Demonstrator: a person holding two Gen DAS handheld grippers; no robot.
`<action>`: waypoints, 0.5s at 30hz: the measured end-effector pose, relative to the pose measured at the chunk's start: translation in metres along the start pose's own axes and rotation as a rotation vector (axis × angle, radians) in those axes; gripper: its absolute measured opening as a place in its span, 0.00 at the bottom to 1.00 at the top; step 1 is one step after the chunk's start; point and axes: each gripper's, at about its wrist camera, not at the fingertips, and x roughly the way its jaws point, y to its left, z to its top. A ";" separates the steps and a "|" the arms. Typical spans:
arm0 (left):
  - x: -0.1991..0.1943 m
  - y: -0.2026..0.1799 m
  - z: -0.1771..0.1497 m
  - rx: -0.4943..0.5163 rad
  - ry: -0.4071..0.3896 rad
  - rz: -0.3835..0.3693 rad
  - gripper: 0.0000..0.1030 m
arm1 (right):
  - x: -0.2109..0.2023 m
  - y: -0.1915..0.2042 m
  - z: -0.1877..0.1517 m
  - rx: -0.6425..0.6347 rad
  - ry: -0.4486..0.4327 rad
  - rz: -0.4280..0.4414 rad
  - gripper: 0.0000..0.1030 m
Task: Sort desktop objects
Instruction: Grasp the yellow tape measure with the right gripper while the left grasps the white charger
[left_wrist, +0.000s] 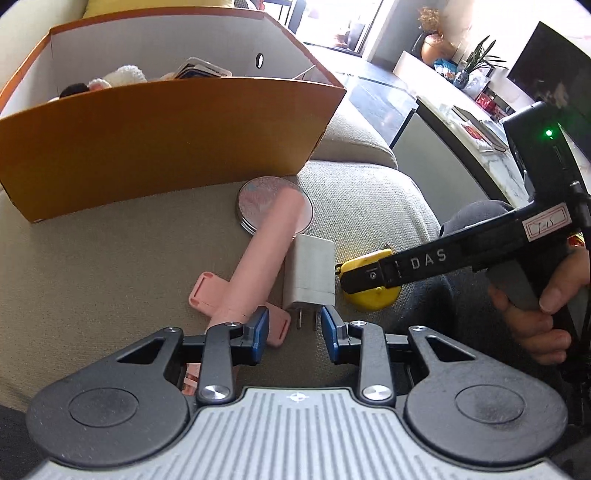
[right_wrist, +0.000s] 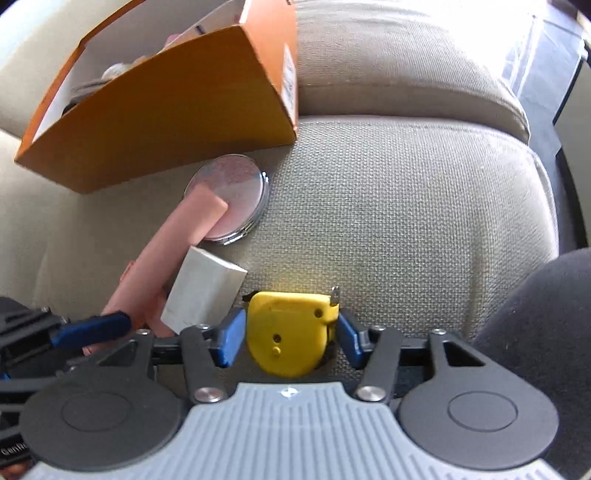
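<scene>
Now, right tongs (right_wrist: 291, 334): the jaws are opening, one blue pad on each side of the yellow tape measure (right_wrist: 290, 332); small gaps show, so nothing is squeezed.
Left tongs (left_wrist: 294, 328): partly open, holding nothing; they hang just over the metal prongs of the white charger (left_wrist: 310, 271).
Where the things are: the tape measure sits on the sofa cushion (right_wrist: 406, 206), just beside the charger. A pink tube (left_wrist: 258, 254) leans across a round mirror (left_wrist: 255, 201). The orange box (left_wrist: 155, 147) stands behind them with some things already inside.
Step in hand: I think it is grabbing the tape measure to put it in the box.
How to do it well: push the pads down past the fat middle of the yellow case, then close gently on its flat sides.
Watch out: the cushion is soft, so the case may tip. Lift straight up so it does not bump the charger.
Left side: wait, so the two tongs do not knock together.
</scene>
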 end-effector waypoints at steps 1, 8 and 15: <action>0.001 0.000 0.001 -0.001 0.002 0.000 0.35 | -0.001 -0.003 -0.001 0.009 -0.003 0.012 0.56; 0.002 0.004 0.001 -0.031 -0.007 -0.019 0.35 | -0.004 -0.046 0.005 0.220 0.008 0.181 0.43; 0.007 0.003 0.005 -0.044 -0.018 -0.021 0.35 | 0.000 -0.039 0.005 0.191 0.012 0.143 0.42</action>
